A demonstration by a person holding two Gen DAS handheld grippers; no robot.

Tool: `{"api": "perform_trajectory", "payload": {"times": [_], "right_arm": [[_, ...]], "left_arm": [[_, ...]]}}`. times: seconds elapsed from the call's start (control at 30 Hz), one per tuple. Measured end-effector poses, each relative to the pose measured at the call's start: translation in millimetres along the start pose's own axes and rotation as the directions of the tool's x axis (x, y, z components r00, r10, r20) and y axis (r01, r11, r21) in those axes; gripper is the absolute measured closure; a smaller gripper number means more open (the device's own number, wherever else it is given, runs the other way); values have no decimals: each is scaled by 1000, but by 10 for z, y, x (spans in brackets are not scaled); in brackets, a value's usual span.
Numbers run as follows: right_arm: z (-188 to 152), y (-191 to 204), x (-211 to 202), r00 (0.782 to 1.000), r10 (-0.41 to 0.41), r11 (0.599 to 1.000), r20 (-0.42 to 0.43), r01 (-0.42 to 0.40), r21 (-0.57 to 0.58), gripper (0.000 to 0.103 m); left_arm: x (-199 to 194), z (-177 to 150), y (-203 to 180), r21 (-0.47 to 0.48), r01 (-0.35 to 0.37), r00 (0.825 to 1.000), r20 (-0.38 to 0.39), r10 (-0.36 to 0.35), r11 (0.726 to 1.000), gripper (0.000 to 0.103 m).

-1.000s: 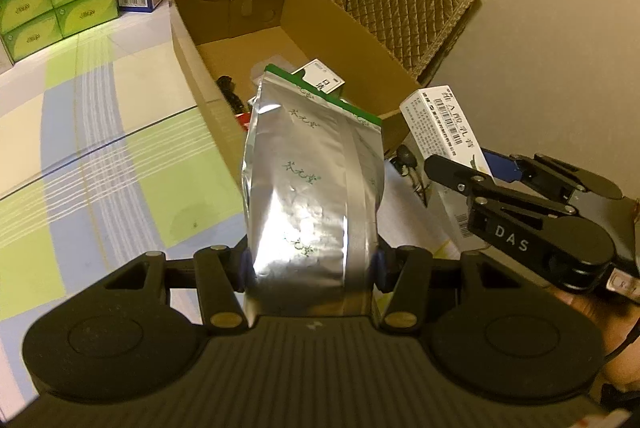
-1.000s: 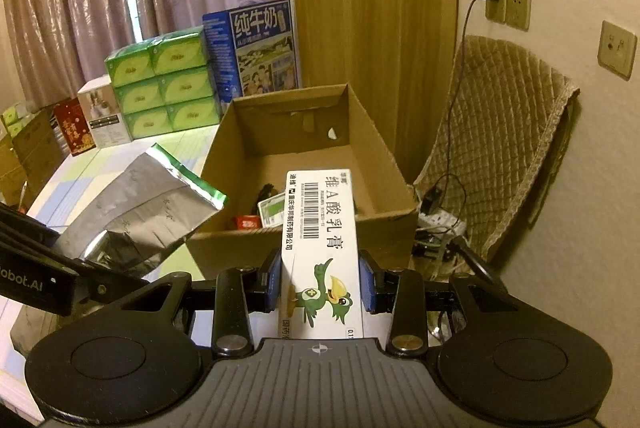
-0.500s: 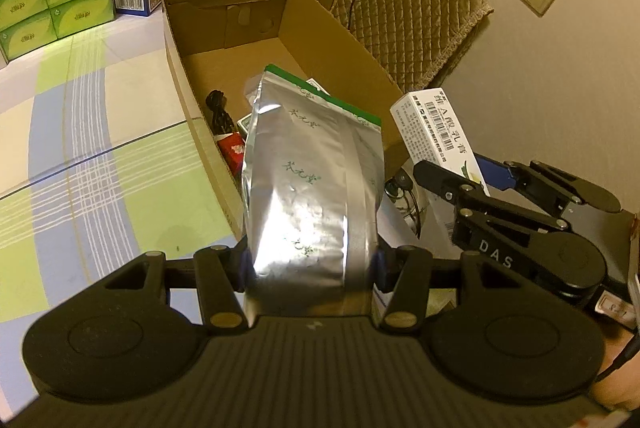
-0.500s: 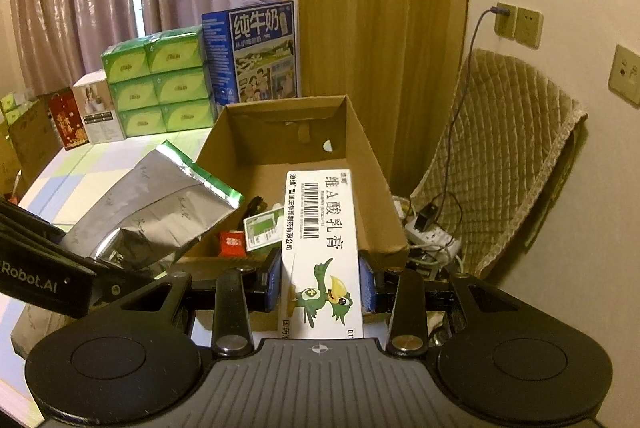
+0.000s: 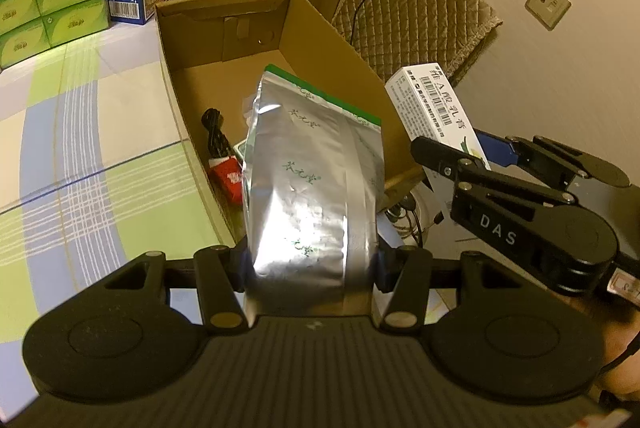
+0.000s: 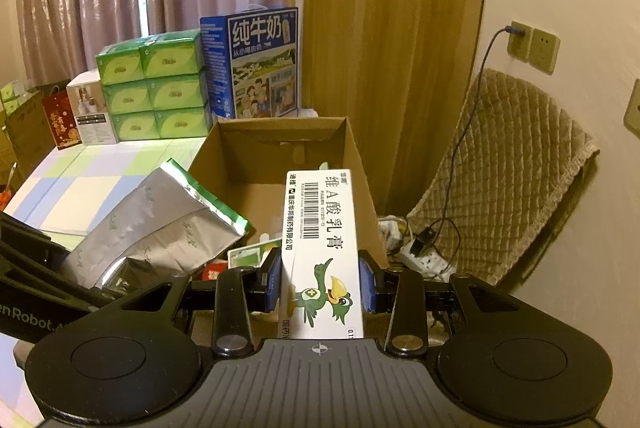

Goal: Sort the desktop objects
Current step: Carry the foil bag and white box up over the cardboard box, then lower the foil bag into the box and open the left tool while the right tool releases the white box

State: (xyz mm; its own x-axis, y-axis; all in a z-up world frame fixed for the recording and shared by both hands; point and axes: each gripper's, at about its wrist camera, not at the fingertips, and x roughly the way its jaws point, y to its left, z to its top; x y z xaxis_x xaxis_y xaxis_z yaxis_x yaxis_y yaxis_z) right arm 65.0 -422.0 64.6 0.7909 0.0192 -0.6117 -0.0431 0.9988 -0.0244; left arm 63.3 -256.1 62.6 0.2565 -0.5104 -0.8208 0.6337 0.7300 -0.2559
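Observation:
My left gripper (image 5: 310, 264) is shut on a silver foil pouch (image 5: 312, 179) with a green top strip, held above the near end of an open cardboard box (image 5: 304, 27). The pouch (image 6: 160, 224) also shows at the left of the right wrist view. My right gripper (image 6: 320, 286) is shut on a white ointment carton (image 6: 322, 248) with a barcode and a green bird, over the box's (image 6: 280, 163) near right corner. In the left wrist view the same carton (image 5: 436, 103) sticks up from the right gripper (image 5: 472, 163). A black cable (image 5: 214, 131) and a red packet (image 5: 228, 175) lie in the box.
Stacked green tissue packs (image 6: 154, 91) and a blue milk carton case (image 6: 256, 63) stand behind the box on the checked tablecloth (image 5: 80, 155). A quilted chair cover (image 6: 508, 179), a power strip (image 6: 424, 256) and wall sockets (image 6: 532, 45) are at the right. Curtains hang behind.
Both grippers have moved forward toward the box with their loads, so more of the box's inside shows beneath the pouch. Neither grip has changed.

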Motion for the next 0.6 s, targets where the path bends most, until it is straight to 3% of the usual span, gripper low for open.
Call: {"api": "perform_trajectory", "payload": {"times": [0.6], "right_arm": [[465,-163,607,999,23,999,-25,-24,-24,67]], "left_arm": [[297,700,282,-87,-31,999,23,33,996,54]]}}
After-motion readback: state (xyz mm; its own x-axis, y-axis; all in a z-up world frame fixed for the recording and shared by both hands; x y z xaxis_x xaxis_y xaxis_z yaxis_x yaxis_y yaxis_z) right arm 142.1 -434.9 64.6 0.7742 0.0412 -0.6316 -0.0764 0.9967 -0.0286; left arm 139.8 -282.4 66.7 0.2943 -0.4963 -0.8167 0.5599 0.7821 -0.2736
